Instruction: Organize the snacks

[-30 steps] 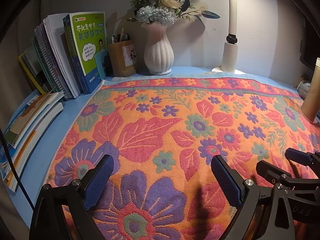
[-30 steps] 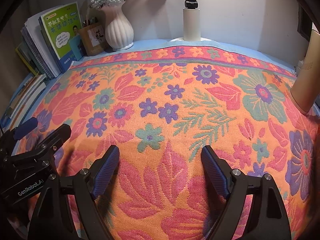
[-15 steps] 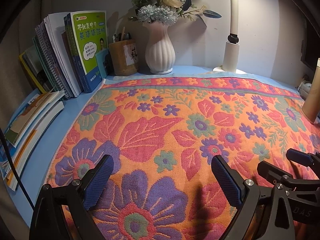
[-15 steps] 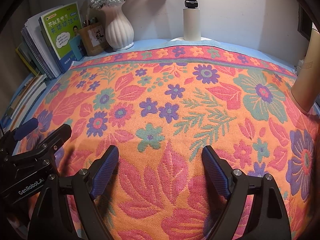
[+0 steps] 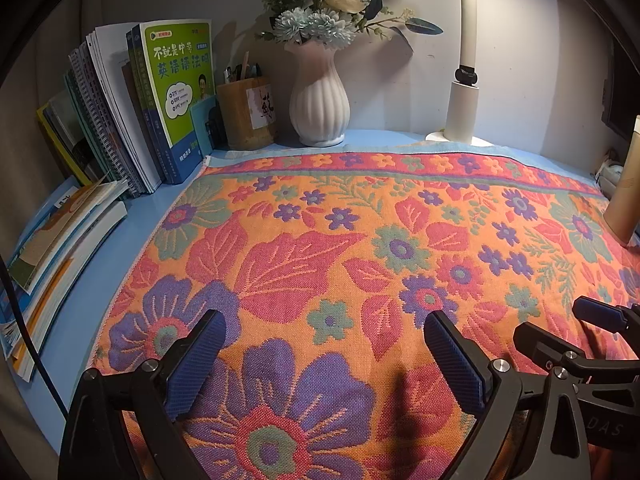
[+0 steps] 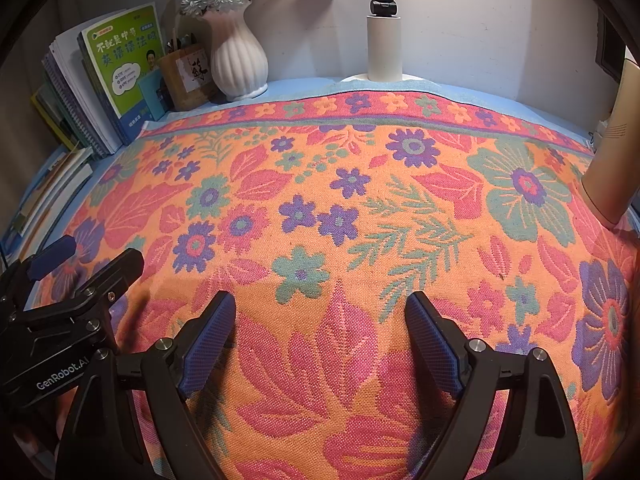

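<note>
No snack shows in either view. My left gripper (image 5: 324, 340) is open and empty, low over a bright floral cloth (image 5: 360, 240) on the desk. My right gripper (image 6: 320, 320) is also open and empty over the same cloth (image 6: 340, 200). The two sit side by side: the right gripper shows at the right edge of the left wrist view (image 5: 592, 340), and the left gripper shows at the left edge of the right wrist view (image 6: 68, 292).
Upright books (image 5: 160, 100) and a flat book stack (image 5: 52, 248) line the left. A wooden pen holder (image 5: 246, 114), a white vase with flowers (image 5: 320, 96) and a white lamp post (image 5: 464, 100) stand at the back wall. A tan cylinder (image 5: 628, 196) stands at the right.
Both views have shifted very slightly; the grippers stay open and low over the cloth. Nothing was taken hold of or let go.
</note>
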### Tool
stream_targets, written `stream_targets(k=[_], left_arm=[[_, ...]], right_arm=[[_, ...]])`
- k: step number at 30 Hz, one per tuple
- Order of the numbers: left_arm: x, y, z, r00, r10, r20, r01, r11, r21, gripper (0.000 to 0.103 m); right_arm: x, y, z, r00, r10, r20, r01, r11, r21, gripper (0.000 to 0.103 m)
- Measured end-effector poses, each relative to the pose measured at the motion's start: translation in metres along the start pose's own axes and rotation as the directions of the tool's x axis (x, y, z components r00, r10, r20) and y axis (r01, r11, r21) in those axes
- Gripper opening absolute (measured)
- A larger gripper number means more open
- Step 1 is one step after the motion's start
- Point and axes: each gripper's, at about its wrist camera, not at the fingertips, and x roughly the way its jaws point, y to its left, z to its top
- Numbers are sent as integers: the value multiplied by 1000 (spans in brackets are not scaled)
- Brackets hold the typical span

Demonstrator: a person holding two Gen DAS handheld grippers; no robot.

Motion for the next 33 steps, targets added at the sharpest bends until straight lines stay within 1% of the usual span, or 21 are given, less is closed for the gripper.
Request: stream_targets(k=[10,21,33], left_arm=[[1,0,0,1000,-8,-9,8,1000,-7,99],[6,6,0,997,-55,-48,52,998,-44,99],[9,10,1,994,-87,-62,84,995,-61,101]], right_arm=[[0,0,1,1000,0,-1,0,1000,0,87],[0,-1,-1,1000,-3,-1,3,1000,-4,87],[1,-1,-1,1000,-2,-2,2,1000,-2,88]])
